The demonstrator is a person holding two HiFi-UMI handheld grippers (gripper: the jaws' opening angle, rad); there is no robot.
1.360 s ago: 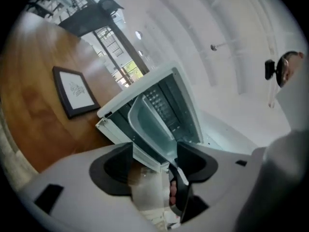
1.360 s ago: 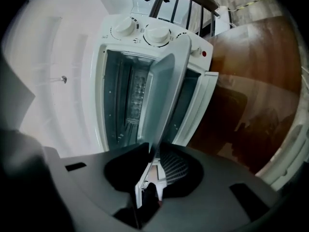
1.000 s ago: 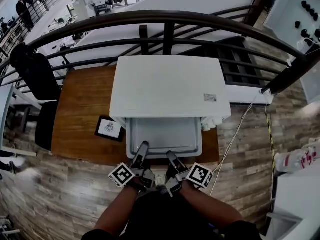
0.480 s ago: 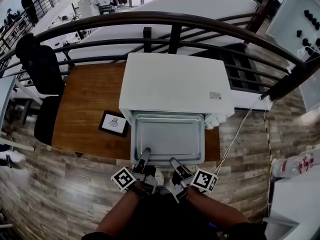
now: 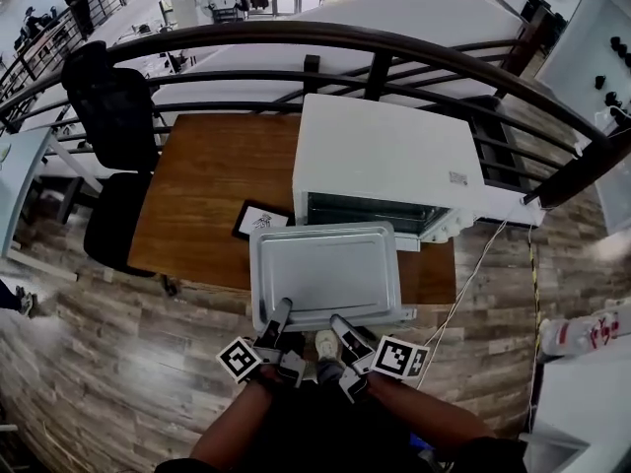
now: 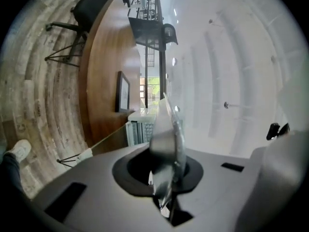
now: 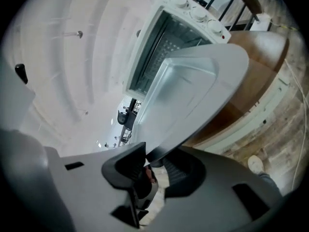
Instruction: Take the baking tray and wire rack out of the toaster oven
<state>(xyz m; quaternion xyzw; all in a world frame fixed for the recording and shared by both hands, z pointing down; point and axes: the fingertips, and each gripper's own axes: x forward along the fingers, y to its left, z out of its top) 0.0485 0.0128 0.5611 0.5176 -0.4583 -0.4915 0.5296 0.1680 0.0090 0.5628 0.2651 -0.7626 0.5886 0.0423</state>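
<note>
The silver baking tray [image 5: 325, 269] hangs level in front of the white toaster oven [image 5: 394, 156], whose mouth stands open behind it. My left gripper [image 5: 286, 306] is shut on the tray's near rim, left of middle; its jaws have just been closing. In the left gripper view the rim [image 6: 166, 129] runs edge-on into that gripper [image 6: 165, 170]. My right gripper [image 5: 335, 320] holds the same rim further right; its jaws have just been opening, with the rim still between them. The right gripper view shows the tray [image 7: 193, 86] above this gripper [image 7: 154, 166] and the oven [image 7: 193, 13] beyond. I cannot make out the wire rack.
The oven stands on a wooden table [image 5: 197, 185] beside a small framed picture [image 5: 258, 222]. A black chair [image 5: 113, 116] is at the left, a dark railing [image 5: 296, 37] behind. A white cable [image 5: 483, 254] hangs at the right. My shoe [image 5: 325, 343] is below the tray.
The tray has slid out of the oven toward me, both grippers moving back with it. The left gripper has closed on its rim.
</note>
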